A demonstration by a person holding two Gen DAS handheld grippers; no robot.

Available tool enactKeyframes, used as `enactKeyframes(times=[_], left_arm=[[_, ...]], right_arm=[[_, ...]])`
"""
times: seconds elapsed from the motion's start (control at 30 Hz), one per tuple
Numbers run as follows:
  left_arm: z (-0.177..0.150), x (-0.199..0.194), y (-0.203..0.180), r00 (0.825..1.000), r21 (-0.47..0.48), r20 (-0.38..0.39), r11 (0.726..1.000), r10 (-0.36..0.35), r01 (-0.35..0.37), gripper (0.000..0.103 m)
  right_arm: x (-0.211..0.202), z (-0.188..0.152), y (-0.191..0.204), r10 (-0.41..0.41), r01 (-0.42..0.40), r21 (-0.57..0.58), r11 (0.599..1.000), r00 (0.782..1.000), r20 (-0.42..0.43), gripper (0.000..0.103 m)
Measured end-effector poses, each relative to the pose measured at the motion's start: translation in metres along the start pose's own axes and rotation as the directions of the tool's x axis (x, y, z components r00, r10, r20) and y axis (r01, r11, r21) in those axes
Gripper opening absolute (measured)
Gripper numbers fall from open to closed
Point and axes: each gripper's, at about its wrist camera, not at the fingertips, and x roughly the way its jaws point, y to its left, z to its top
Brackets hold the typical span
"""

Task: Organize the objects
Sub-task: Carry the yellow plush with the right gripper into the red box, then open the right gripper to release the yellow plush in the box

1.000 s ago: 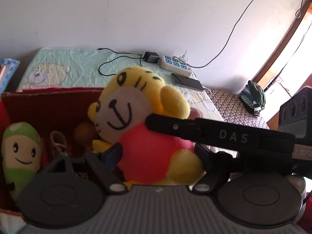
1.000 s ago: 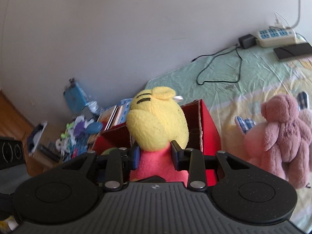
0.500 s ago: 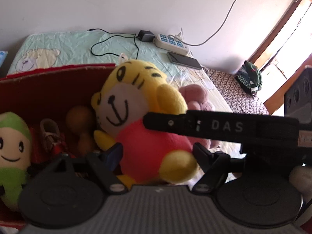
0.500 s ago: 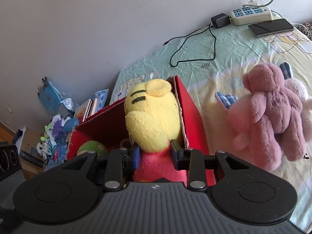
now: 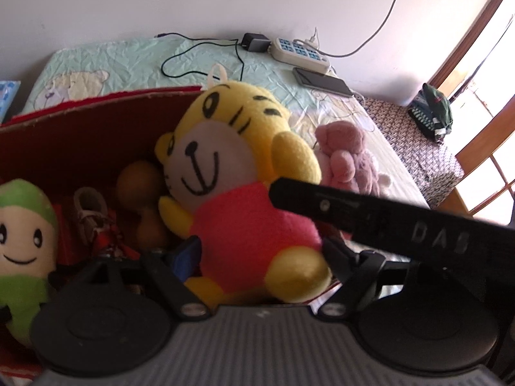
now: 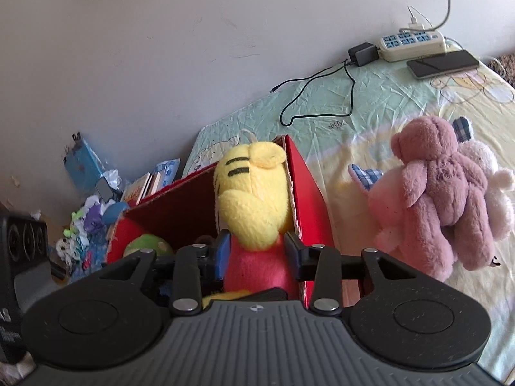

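A yellow tiger plush in a pink shirt (image 5: 238, 173) is held over the right end of a red cardboard box (image 5: 80, 128). My right gripper (image 6: 256, 251) is shut on the plush's body (image 6: 254, 199); its black finger crosses the left wrist view (image 5: 354, 209). My left gripper (image 5: 260, 254) has its jaws on both sides of the plush's lower body, wide apart. Inside the box lie a green plush (image 5: 22, 225), a brown toy (image 5: 141, 186) and a small shoe (image 5: 88, 206).
A pink teddy plush (image 6: 441, 193) and a pale plush (image 6: 486, 173) lie on the bed to the right of the box (image 6: 309, 193). A power strip (image 6: 412, 40), charger cable (image 6: 322, 96) and phone (image 6: 444, 62) lie by the wall. Clutter (image 6: 93, 218) sits on the floor at left.
Both grippers and the tiger plush have come down toward the box; its inside and the bed now show more. The right gripper keeps its hold.
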Motion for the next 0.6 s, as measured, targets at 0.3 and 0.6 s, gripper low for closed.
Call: enactKeyframes(times=[0.3, 0.6], left_arm=[[-0.001, 0.003, -0.012, 0.995, 0.050, -0.009, 0.994, 0.101, -0.100, 0.088], [-0.003, -0.014, -0.027, 0.976, 0.081, 0.024, 0.973, 0.215, -0.217, 0.091]], right_arm=[[0.000, -0.007, -0.015, 0.027, -0.026, 0.085, 0.996, 1.000, -0.010, 0.024], [-0.015, -0.012, -0.026, 0.083, -0.082, 0.138, 0.987, 0.997, -0.003, 0.024]])
